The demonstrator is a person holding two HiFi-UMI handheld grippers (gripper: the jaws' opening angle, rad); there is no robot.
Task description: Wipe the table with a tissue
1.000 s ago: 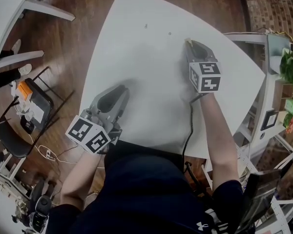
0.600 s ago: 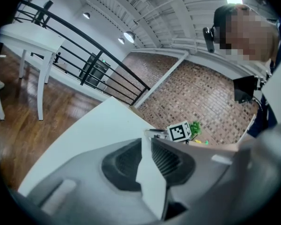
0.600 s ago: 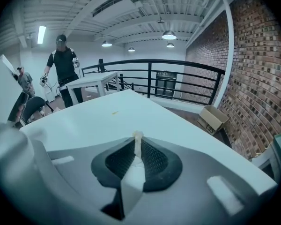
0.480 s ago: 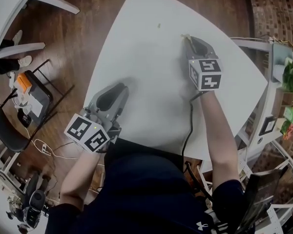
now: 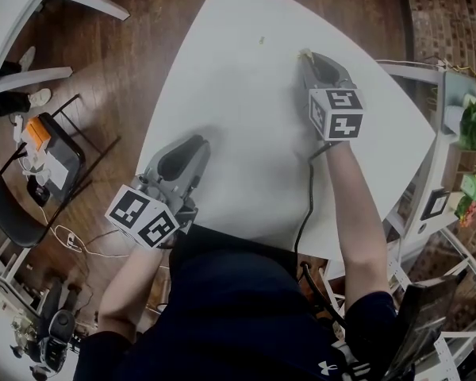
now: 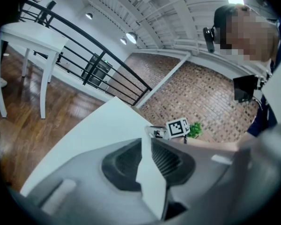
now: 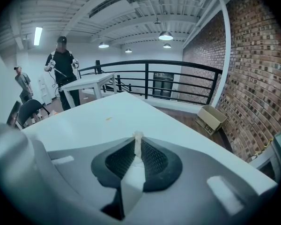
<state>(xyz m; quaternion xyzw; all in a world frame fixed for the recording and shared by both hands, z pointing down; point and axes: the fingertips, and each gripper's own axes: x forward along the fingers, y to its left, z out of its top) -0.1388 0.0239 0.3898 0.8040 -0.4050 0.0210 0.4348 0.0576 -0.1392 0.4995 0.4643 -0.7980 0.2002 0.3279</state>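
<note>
The white table (image 5: 230, 109) fills the middle of the head view. My right gripper (image 5: 305, 55) rests on its far right part, shut on a small twisted tissue (image 7: 138, 142) that pokes out past the tips. A tiny yellowish speck (image 5: 262, 40) lies on the table to the left of that tip, also seen as the speck (image 7: 107, 118). My left gripper (image 5: 197, 140) lies low on the near left part of the table, jaws together, with nothing seen in them. Its view shows the right gripper's marker cube (image 6: 179, 127) across the table.
A black cable (image 5: 305, 205) hangs from the right gripper over the near edge. A dark chair (image 5: 32, 205) with gear stands left on the wood floor. Shelving with plants (image 5: 468, 117) is at the right. Two people (image 7: 62, 69) stand by another white table (image 7: 91, 84); a cardboard box (image 7: 210, 118) lies beyond.
The right gripper's tissue tip has shifted slightly across the far table; one of two specks near it no longer shows. The left gripper has stayed where it was.
</note>
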